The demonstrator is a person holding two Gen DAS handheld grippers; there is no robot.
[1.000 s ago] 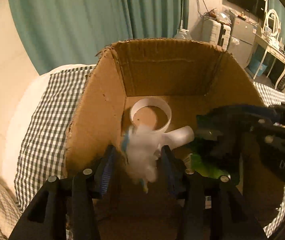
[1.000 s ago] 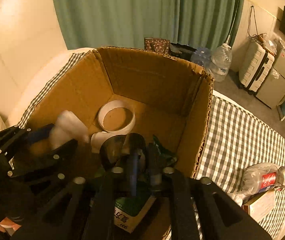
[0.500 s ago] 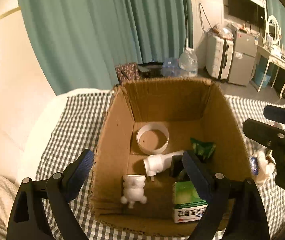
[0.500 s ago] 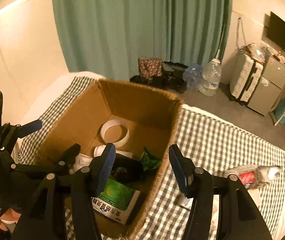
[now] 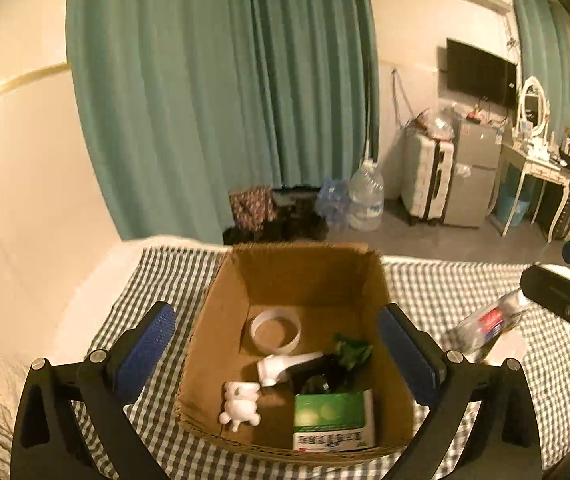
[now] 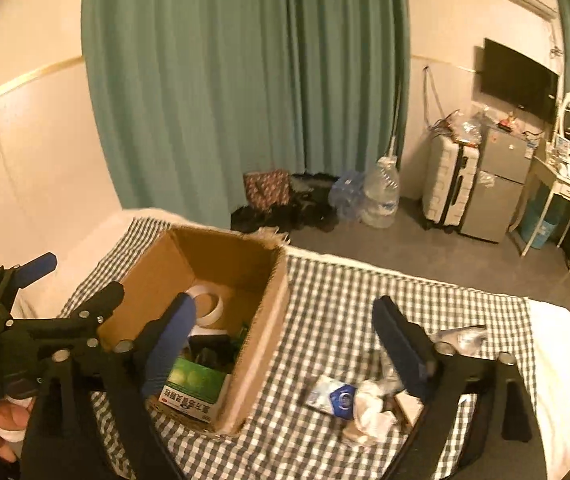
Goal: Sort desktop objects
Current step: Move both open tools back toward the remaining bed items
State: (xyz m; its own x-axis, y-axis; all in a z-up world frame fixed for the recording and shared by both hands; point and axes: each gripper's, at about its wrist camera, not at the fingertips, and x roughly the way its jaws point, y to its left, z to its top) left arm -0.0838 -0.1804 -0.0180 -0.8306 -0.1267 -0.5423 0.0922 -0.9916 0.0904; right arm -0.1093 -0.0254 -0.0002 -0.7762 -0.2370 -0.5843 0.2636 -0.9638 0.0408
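Note:
An open cardboard box (image 5: pixel 221 320) (image 6: pixel 269 320) stands on a checked cloth. Inside lie a white tape ring (image 5: pixel 275 330), a white figurine (image 5: pixel 241 404), a white tube-shaped piece (image 5: pixel 285 366), a black item, a green wrapper (image 5: pixel 351 350) and a green carton (image 5: pixel 331 420) (image 6: pixel 193 390). My left gripper (image 5: pixel 281 356) is open and empty, high above the box. My right gripper (image 6: pixel 291 344) is open and empty, above the box's right wall. On the cloth to the right lie a plastic bottle (image 5: pixel 485 326), a blue-white packet (image 6: pixel 335 398) and crumpled tissue (image 6: pixel 369 412).
The cloth (image 6: pixel 337 300) covers a bed that ends at the far edge. Behind it are a green curtain (image 5: pixel 221 100), water jugs (image 5: pixel 365 196), a suitcase (image 6: pixel 447 184) and a dressing table (image 6: pixel 565 188). The left gripper shows at the left of the right wrist view (image 6: pixel 17 292).
Both grippers let go of their items in the box, opened and rose up and back. The white figurine and the black item now lie in the box.

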